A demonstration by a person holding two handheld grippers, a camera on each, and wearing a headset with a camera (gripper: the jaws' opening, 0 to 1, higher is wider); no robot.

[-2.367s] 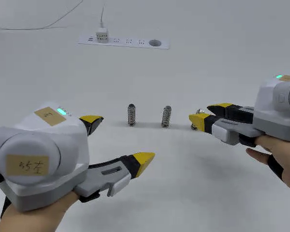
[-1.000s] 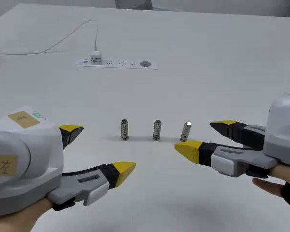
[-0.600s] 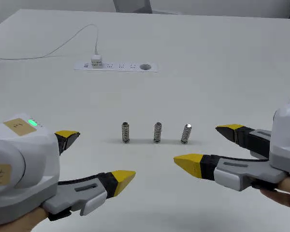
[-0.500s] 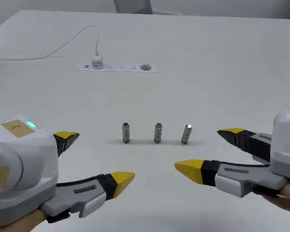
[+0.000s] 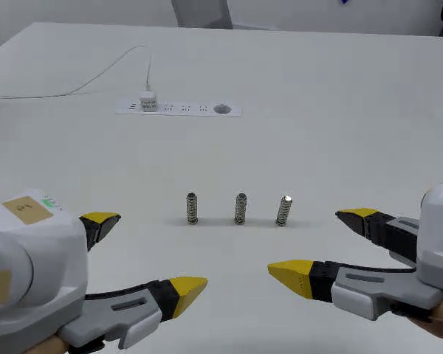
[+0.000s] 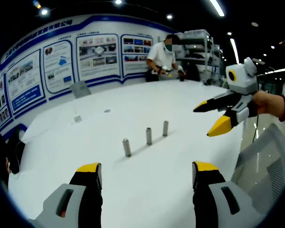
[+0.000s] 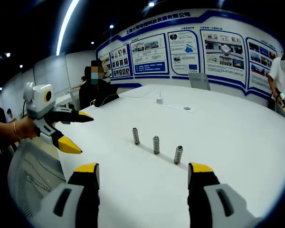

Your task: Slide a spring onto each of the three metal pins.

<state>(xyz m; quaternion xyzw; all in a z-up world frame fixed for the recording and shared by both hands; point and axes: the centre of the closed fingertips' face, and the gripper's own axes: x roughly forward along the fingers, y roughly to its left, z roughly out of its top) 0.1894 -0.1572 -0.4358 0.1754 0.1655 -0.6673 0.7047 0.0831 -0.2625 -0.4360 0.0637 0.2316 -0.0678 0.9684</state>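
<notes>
Springs (image 5: pixel 240 211) of coiled metal sheathe three upright pins (image 5: pixel 286 199).

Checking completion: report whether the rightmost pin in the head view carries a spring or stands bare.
Spring on. Coils of the spring wrap the rightmost pin, its shiny tip above them.

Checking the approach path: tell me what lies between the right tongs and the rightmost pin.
Only bare table. The right tongs hover open, apart from the rightmost pin, as the head view shows.
</notes>
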